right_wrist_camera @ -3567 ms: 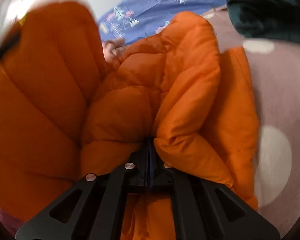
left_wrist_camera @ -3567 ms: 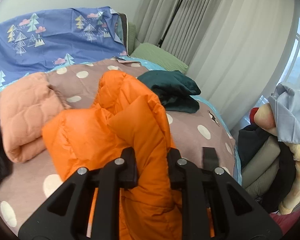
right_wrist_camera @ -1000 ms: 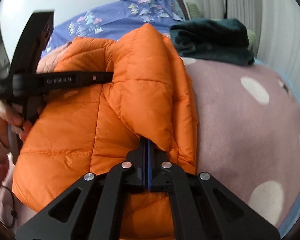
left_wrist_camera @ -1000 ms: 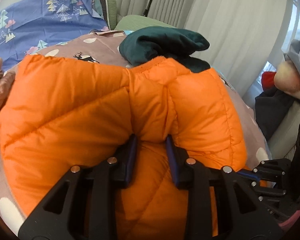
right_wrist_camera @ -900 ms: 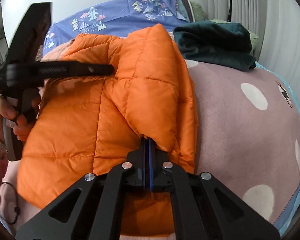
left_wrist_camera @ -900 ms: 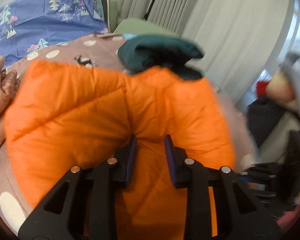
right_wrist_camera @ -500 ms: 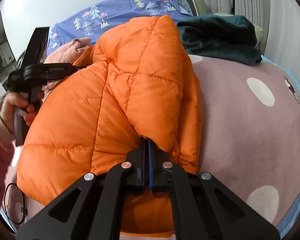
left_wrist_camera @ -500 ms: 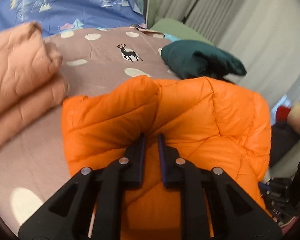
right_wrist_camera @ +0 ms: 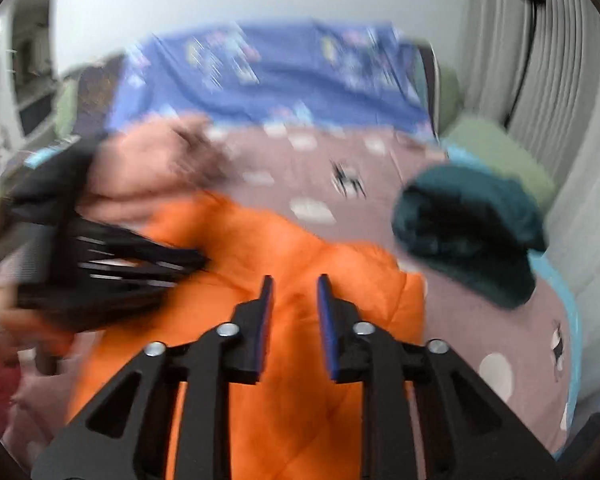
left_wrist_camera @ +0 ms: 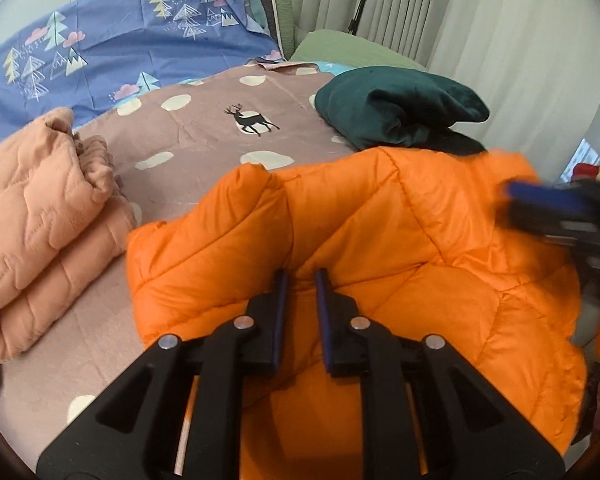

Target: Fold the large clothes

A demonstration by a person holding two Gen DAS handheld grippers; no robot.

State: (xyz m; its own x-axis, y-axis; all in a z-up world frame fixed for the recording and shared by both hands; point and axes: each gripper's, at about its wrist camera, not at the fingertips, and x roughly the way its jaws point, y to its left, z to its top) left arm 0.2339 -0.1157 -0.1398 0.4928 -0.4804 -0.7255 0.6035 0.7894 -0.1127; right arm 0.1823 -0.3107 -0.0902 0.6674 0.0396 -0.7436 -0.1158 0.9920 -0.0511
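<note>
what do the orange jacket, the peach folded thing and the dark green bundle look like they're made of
Orange jacket: probably thin nylon or polyester shell over puffy fill; smooth, slight sheen, stitched into swollen panels.
Peach folded thing: seems a quilted matte fabric, possibly cotton-like; wavy stitch lines, soft padded folds.
Dark green bundle: looks like fleece or velour; plush, light-absorbing surface with no visible weave. Exact fibres cannot be told.
</note>
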